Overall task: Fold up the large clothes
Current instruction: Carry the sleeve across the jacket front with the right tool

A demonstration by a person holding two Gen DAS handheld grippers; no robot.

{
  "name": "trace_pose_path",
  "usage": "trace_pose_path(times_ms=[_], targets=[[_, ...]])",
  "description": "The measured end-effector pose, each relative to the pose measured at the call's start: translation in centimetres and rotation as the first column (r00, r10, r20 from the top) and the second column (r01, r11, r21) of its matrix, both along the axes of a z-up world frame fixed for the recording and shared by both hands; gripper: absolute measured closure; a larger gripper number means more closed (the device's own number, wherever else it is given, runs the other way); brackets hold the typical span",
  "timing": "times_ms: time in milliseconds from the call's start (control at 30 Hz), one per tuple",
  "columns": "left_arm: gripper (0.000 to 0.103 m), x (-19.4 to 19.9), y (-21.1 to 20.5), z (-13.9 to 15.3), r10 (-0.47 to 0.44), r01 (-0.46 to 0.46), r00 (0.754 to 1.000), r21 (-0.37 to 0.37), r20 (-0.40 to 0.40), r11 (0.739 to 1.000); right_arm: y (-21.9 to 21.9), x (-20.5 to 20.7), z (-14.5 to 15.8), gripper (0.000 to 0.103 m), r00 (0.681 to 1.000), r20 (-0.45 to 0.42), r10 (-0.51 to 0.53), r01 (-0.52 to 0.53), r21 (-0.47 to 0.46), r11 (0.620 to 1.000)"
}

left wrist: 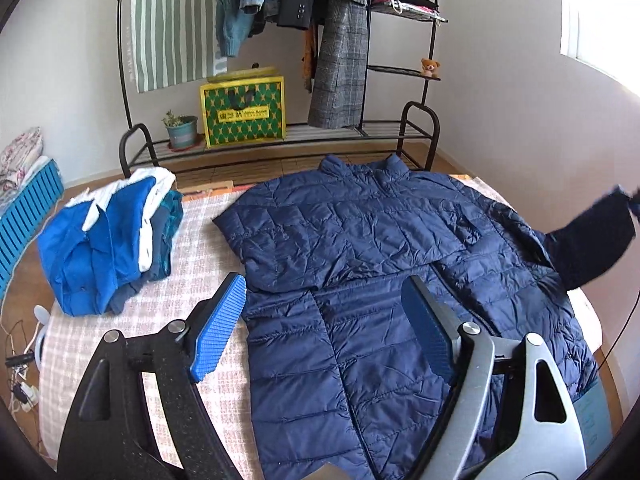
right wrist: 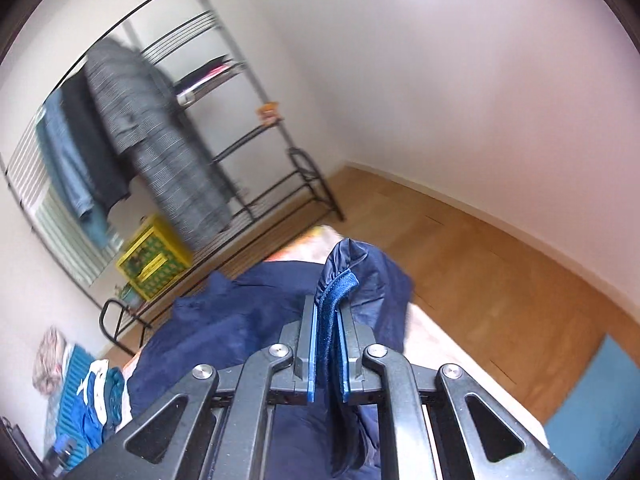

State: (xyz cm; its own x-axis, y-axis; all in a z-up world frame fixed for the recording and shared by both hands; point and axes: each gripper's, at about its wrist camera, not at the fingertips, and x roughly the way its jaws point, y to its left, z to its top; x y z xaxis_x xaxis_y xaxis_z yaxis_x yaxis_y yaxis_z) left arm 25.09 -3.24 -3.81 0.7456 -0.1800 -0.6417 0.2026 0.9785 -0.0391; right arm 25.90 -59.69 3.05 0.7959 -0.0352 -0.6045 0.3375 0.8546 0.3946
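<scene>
Right gripper [right wrist: 328, 336], fingers clamped on the navy puffer jacket's [left wrist: 360, 248] sleeve cuff [right wrist: 336, 284], lifts it off the table [left wrist: 192, 240]; left gripper [left wrist: 324, 316] hovers wide open, empty; slick cuff could slip free.

Jacket [left wrist: 360, 248]: navy quilted puffer, spread flat, collar toward the far rack.
Left sleeve: folded across the chest.
Right sleeve cuff [right wrist: 340, 280]: lifted off the surface, ribbed edge pinched.
</scene>
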Motion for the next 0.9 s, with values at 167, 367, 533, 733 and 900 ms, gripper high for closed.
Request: trace_pose_path(times_ms=[167, 367, 533, 733, 900], targets=[[0.021, 0.7, 2.1, -1.5, 0.012, -0.013, 0.999, -0.034, -0.036, 0.999, 6.2, 5.9, 1.9, 0.097, 0.994, -0.014, 0.106, -0.107, -0.075, 0.991], [0.021, 1.1, 5.4, -1.3, 0.069, -0.073, 0.996, -0.095, -0.052, 0.993, 13.2, 11.5, 2.1, 0.097, 0.965, -0.075, 0.251, -0.258, -0.096, 0.962], [0.021, 1.1, 7.2, -0.9, 0.108, -0.114, 0.993, -0.131, -0.05, 0.985, 19.3, 14.7, 1.8, 0.097, 0.935, -0.093, 0.343, -0.354, -0.15, 0.923], [0.021, 1.1, 8.5, -0.5, 0.134, -0.138, 0.99, -0.134, -0.038, 0.981, 28.1, 18.7, -2.6, 0.097, 0.889, -0.134, 0.437, -0.454, -0.152, 0.878], [0.021, 1.4, 10.0, -0.7, 0.175, -0.18, 0.983, -0.144, -0.052, 0.973, 35.4, 21.1, -8.1, 0.097, 0.823, -0.219, 0.524, -0.56, -0.16, 0.813]])
